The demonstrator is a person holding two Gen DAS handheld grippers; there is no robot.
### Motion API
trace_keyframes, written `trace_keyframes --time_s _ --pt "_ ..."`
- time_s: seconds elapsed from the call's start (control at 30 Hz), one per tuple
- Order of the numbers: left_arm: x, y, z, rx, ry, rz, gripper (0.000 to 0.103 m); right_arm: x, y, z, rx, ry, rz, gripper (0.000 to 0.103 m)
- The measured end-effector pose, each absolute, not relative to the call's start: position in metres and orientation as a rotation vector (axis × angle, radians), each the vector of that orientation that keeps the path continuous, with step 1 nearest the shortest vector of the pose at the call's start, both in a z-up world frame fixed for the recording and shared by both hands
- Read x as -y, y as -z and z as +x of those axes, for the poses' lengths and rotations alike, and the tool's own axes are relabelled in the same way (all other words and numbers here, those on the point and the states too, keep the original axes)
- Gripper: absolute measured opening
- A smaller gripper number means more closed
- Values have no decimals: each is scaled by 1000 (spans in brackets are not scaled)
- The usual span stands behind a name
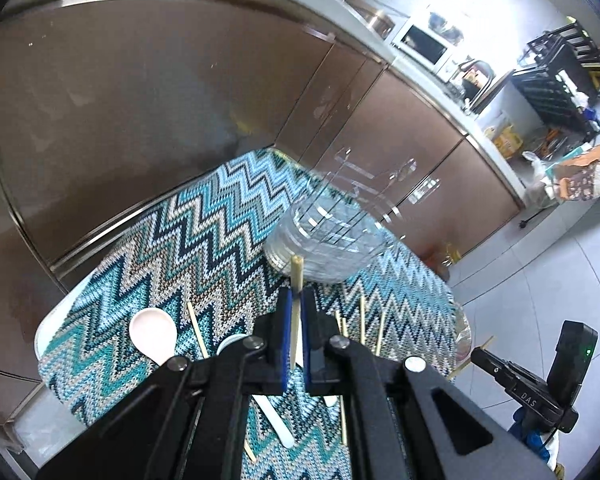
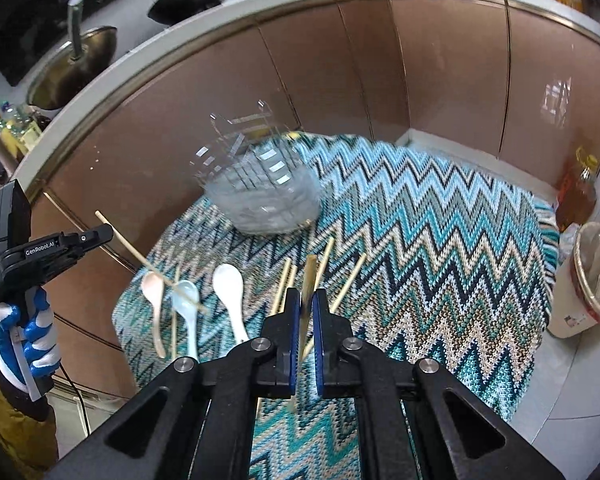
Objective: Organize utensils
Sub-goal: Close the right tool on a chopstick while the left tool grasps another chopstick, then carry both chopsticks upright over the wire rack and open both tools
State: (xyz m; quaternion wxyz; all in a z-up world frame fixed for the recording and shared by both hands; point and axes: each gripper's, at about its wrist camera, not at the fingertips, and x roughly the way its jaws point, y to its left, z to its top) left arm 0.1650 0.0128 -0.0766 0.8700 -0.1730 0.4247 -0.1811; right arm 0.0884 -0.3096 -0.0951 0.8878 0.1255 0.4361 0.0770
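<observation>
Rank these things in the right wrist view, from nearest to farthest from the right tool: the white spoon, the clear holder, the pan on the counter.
From the right tool, which is shut on a chopstick:
1. White spoon, just left of the tool, on the zigzag cloth.
2. Clear holder, farther ahead, at the cloth's far edge.
3. Pan, far upper left, up on the counter.

On the bench (image 2: 440,216): clear holder (image 2: 262,196) at the far side, near the cabinets (image 2: 340,80); nearer, three spoons (image 2: 229,292) side by side, left of loose chopsticks (image 2: 348,282). Right of the bench, a bin (image 2: 592,280).
</observation>
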Motion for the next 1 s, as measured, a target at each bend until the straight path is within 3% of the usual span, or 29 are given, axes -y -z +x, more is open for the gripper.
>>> trace_keyframes --time_s 0.3,0.63,0.8,1.0 --pt "-19 18 147 -780 413 -392 4 294 36 77 -772 -202 230 5" --pt "-18 -49 183 -647 401 -437 4 286 -42 113 -577 -258 248 6" --pt "-4 -48 220 -633 365 -417 3 279 -55 146 -523 -245 227 6" --pt "26 -4 268 -682 320 -378 4 266 -31 194 -521 -194 160 6"
